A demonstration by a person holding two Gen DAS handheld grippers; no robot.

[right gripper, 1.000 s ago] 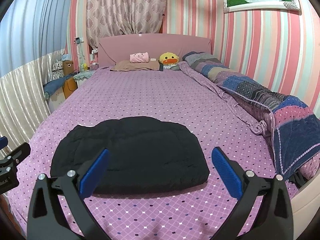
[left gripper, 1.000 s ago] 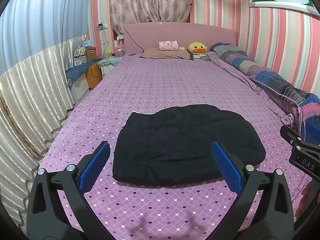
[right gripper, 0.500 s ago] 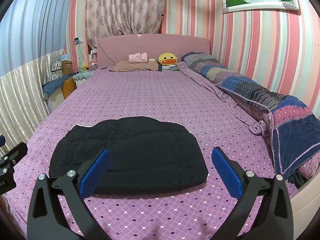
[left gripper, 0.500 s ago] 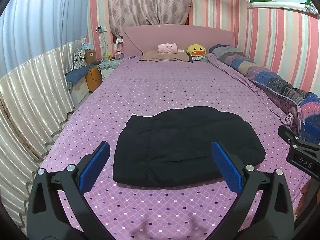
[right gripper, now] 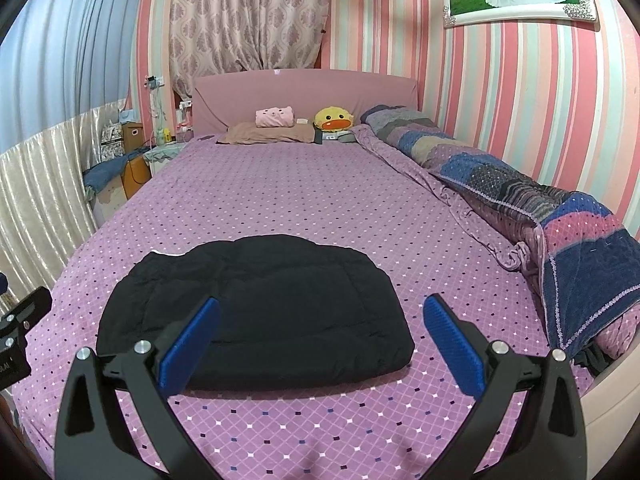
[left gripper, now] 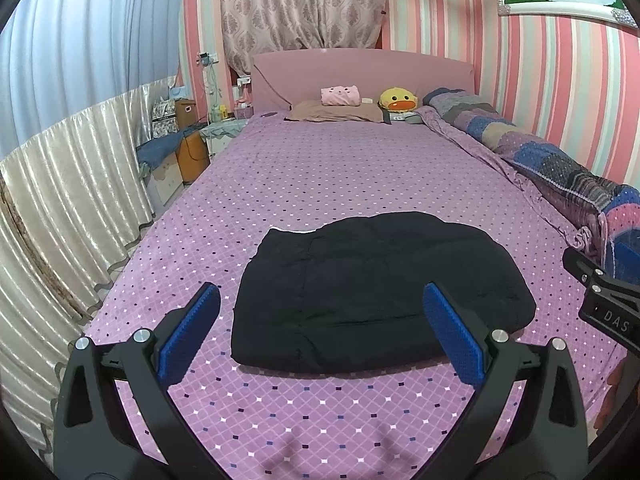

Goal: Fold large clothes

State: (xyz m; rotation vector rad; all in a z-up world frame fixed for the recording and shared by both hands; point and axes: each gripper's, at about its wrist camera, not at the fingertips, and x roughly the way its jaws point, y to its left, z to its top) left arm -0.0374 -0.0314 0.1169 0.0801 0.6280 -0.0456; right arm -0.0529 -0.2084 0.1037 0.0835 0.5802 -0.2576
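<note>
A black padded garment lies folded into a thick rectangle on the purple dotted bedspread, near the foot of the bed. My left gripper hovers open above the bed's near edge, its blue pads apart and empty, short of the garment's front edge. In the right wrist view the same garment sits slightly left of centre. My right gripper is open too, holding nothing, with its left pad in front of the garment's near side. Part of the right gripper's body shows at the right edge of the left view.
A rolled patchwork quilt runs along the bed's right side by the striped wall. Pillows and a yellow duck plush lie at the pink headboard. Shiny curtains and a cluttered bedside stand line the left side.
Both grippers have drawn back and risen slightly, so the garment sits a little farther off. The garment has not moved and both grippers stay open.
</note>
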